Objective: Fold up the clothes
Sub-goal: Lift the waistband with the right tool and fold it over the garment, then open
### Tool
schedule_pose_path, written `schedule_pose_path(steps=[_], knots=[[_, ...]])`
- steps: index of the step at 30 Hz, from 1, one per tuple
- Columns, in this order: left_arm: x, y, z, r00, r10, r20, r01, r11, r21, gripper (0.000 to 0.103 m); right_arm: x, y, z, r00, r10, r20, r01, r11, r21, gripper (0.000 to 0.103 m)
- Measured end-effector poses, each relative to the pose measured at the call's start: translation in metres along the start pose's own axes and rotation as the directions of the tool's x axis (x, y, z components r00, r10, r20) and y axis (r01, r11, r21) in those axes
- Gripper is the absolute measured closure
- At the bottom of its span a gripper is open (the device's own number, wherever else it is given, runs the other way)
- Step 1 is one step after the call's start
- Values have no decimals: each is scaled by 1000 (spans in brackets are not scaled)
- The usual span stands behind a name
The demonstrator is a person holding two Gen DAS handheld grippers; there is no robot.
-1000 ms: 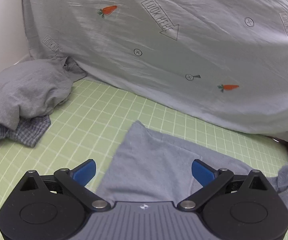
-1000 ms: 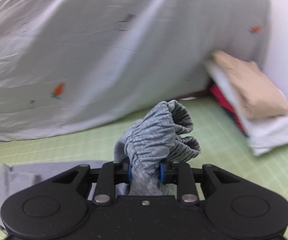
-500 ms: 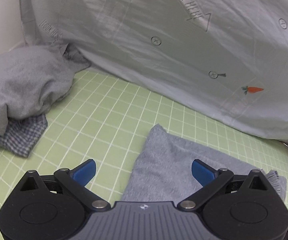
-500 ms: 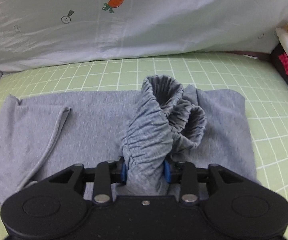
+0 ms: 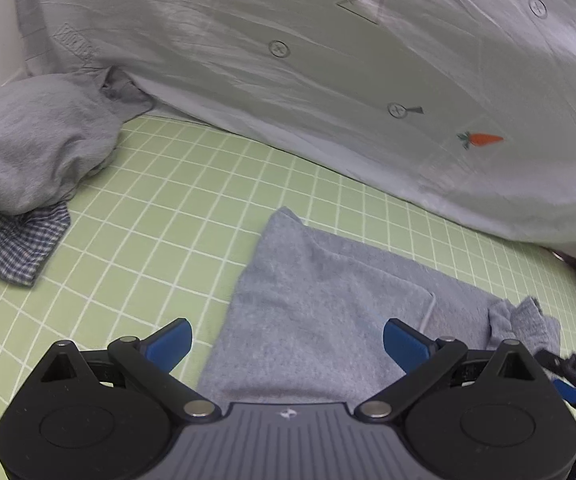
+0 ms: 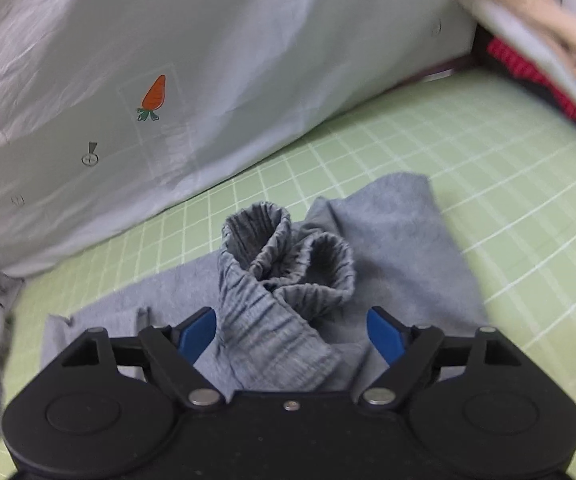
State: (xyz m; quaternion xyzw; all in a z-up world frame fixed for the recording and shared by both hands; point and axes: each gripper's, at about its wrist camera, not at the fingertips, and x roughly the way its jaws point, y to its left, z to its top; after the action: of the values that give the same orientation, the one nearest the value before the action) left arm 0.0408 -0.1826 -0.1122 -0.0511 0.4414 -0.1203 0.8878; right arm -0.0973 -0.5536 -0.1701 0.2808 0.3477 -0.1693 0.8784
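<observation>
Grey shorts (image 5: pixel 320 312) lie on the green grid mat (image 5: pixel 175 216), folded flat. Their bunched elastic waistband (image 6: pixel 283 272) stands up in loops in the right wrist view, resting on the flat grey cloth (image 6: pixel 400 232). My right gripper (image 6: pixel 292 332) is open, its blue fingers on either side of the waistband, not clamping it. My left gripper (image 5: pixel 288 340) is open and empty, hovering just above the near edge of the shorts.
A pale sheet with carrot prints (image 5: pixel 328 80) hangs along the back. A grey garment (image 5: pixel 35 152) over a checked cloth (image 5: pixel 19 248) lies at the left. Folded clothes (image 6: pixel 544 52) are stacked at the right of the mat.
My right gripper has opened and let go of the waistband, which now rests on the shorts. My left gripper stayed open and shifted slightly over the shorts.
</observation>
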Motion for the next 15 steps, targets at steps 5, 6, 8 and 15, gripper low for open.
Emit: schedule_pose_path(steps=[5,6,8,15], knots=[[4,-3,2,1000,14,-7,-14,1000,15,2,21,8,5,994,101,-31,-100,994,40,39],[4,-3,2,1000,20,-8,-20,1000,15,2,21,16,5,992,119,-30,-119,993,9,39],[6,-1,2,999,29,-13,-29,1000,5,2,19,43,0,987,153,-46,-157,981,-115,39],[6,6,2,998,63,-21,-63,998,-19,2,1,84,-14,935,335,-118,-352,917,-187,35]])
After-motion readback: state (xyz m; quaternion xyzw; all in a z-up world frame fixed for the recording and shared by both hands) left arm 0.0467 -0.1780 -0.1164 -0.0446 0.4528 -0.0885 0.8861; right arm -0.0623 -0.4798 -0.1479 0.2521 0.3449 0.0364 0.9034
